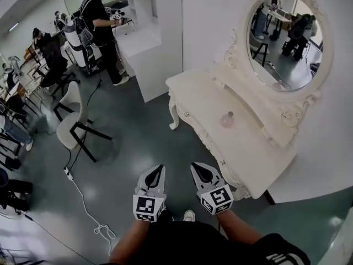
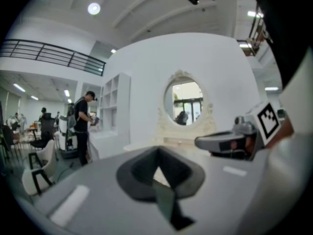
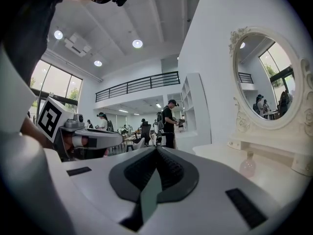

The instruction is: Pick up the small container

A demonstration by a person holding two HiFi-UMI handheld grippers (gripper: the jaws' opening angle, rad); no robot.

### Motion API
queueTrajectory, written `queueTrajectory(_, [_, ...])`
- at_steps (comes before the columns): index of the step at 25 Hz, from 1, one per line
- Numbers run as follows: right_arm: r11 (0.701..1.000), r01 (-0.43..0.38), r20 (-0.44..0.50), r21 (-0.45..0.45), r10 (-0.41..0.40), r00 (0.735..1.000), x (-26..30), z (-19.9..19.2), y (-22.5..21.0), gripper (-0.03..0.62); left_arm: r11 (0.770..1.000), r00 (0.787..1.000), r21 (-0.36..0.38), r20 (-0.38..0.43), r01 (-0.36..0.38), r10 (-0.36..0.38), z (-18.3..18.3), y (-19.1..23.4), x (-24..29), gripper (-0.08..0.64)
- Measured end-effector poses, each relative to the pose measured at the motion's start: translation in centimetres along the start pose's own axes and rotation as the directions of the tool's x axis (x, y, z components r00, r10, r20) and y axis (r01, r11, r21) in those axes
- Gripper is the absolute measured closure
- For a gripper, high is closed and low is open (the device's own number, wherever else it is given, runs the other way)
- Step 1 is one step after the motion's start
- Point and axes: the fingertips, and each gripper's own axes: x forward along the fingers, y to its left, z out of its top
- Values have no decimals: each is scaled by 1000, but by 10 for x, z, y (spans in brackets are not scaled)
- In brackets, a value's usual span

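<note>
A small pink bottle-like container (image 1: pixel 227 118) stands on the white dressing table (image 1: pixel 201 95), below the oval mirror (image 1: pixel 287 40). It also shows in the right gripper view as a pale pink container (image 3: pixel 248 165) at the right. My left gripper (image 1: pixel 160 168) and right gripper (image 1: pixel 194 165) hang side by side over the floor, short of the table's near edge. Both have their jaws together with nothing between them. In the left gripper view, the right gripper (image 2: pixel 198 142) shows at the right; in the right gripper view, the left gripper (image 3: pixel 120 139) shows at the left.
A white chair with dark legs (image 1: pixel 74 120) stands on the grey floor at left, with a white cable (image 1: pixel 83 200) trailing nearby. A white shelf unit (image 1: pixel 146 32) stands behind the table. A person in black (image 1: pixel 102 24) stands at the back left among more chairs.
</note>
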Motion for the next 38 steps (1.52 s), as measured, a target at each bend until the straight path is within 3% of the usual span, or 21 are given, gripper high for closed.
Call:
queueTrajectory(5, [999,38,-9,2,-38,999,25,-1,-24,586,1000,999,13,34,16,-16,2,20,34,552])
queueTrajectory(12, [986,165,1,-8,-165,986,66,8,-59,586,992,990,26,64,125,-126,16,50,91,552])
queueTrajectory(20, [969,244,55,34,-245,968,108,24,-75,586,975,974,17,38,223,-224,7,88,141,552])
queueTrajectory(31, [904,425,43,42,-426,904,108,24,-96,586,909,907,20,60,416,-416,18,78,181,552])
queueTrajectory(38, [866,496,28,58,-498,867,95,18,-122,586,862,860,19,52,507,-507,18,50,214,552])
